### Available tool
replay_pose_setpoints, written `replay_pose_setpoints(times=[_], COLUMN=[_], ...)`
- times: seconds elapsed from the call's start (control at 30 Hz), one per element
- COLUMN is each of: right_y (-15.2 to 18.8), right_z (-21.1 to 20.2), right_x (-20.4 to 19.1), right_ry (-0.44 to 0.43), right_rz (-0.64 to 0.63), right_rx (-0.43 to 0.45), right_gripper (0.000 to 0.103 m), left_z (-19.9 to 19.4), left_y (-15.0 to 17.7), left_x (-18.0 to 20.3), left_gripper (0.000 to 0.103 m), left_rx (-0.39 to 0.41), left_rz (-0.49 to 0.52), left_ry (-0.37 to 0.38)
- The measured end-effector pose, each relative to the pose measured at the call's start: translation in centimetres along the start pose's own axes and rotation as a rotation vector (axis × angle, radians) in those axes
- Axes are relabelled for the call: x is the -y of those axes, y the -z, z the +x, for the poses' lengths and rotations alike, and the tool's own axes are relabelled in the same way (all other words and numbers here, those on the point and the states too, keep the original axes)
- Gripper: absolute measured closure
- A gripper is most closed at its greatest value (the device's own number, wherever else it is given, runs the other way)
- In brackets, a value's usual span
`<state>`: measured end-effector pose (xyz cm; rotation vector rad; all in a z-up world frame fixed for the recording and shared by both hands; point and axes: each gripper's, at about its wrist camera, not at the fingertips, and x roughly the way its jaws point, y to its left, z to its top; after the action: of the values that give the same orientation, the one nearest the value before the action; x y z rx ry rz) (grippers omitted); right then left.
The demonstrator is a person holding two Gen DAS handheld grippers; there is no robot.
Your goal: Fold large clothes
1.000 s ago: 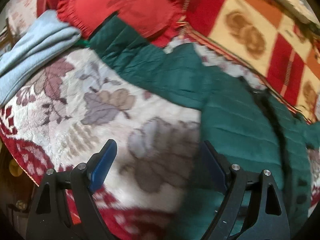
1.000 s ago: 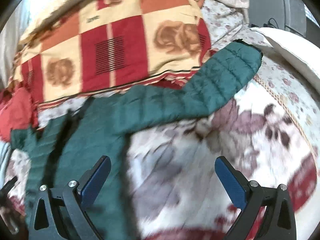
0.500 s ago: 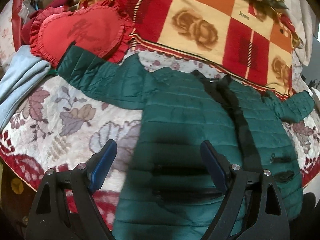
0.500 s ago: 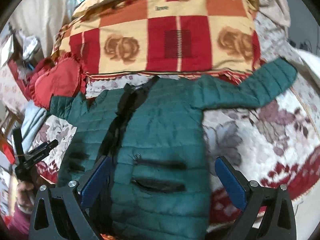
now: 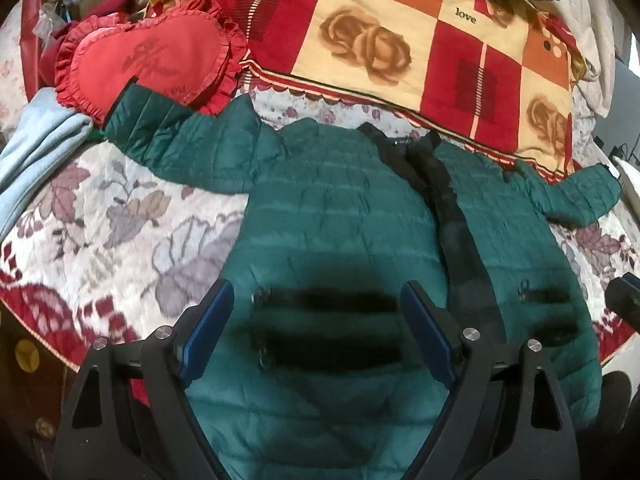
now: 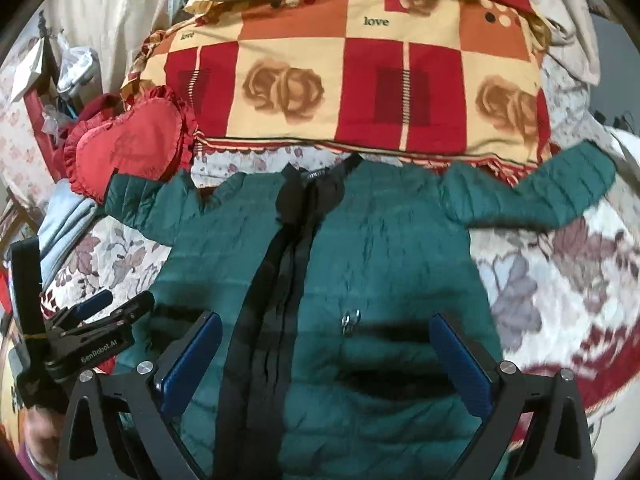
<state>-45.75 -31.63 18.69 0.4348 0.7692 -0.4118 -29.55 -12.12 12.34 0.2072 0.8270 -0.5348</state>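
A dark green quilted jacket lies spread flat, front up, on a floral bedspread, both sleeves out sideways and a black zipper strip down its middle. My left gripper hangs open above the jacket's left lower front, over a black pocket zip, nothing between its blue pads. My right gripper is open too, above the right lower front beside the zipper strip. In the right wrist view the left gripper shows at lower left in a hand.
A red-and-cream checked blanket lies folded behind the collar. A red heart-shaped cushion touches the left sleeve's cuff, with pale blue cloth beside it. The bed's front edge drops away at lower left.
Both grippers have pulled back from the sleeves toward the jacket's hem and swung to the middle, so the whole jacket now shows. Both stay open.
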Motion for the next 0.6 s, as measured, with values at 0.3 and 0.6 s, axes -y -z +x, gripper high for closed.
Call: replay_pose_setpoints(times=[0.3,0.6], right_y=[4.7,5.3], right_z=[-0.5,-3.0], right_x=[-0.3,-1.4], right_ry=[0.036,0.097], right_rz=[0.06,-0.006], right_rx=[0.004,0.08], right_gripper=[0.0,0.0], left_z=[-2.0,-3.4], left_y=[3.9,4.8], left_x=[1.9,2.7], left_gripper=[0.017,0.017], left_rx=[0.003,0.023], left_rz=[-0.007,0.008], left_ry=[0.014,0.031])
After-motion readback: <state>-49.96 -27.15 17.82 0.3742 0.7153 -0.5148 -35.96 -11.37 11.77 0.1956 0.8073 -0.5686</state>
